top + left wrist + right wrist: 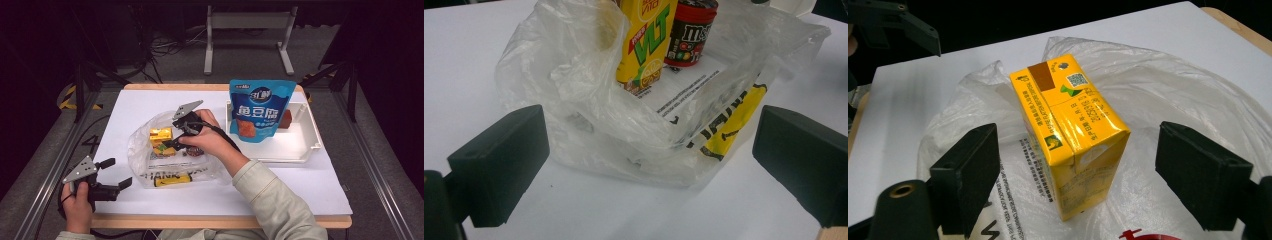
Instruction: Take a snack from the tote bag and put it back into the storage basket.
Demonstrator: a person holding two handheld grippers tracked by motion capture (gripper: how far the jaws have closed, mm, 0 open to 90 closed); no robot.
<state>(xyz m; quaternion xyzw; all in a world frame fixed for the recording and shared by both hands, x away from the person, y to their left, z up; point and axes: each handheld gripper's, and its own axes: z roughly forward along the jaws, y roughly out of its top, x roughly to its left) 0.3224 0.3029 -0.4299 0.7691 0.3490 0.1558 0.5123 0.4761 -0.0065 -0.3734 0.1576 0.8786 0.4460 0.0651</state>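
A clear plastic bag [170,160] with black and yellow print lies on the white table [280,185], left of centre. Inside it stands a yellow drink carton [161,136] and, beside that, a dark M&M's tub [691,32]. My right gripper [173,140] hangs over the bag, open. In the right gripper view its jaws flank the carton [1068,130] with a gap on each side. My left gripper [117,173] is open near the table's front left corner, pointing at the bag [589,100] with nothing between its jaws.
A white tray [300,150] sits at the right of the table. A blue snack pouch [260,110] leans upright in it, with a small reddish-brown item [286,119] behind. A dark floor with cables and a metal stand lies beyond the far edge.
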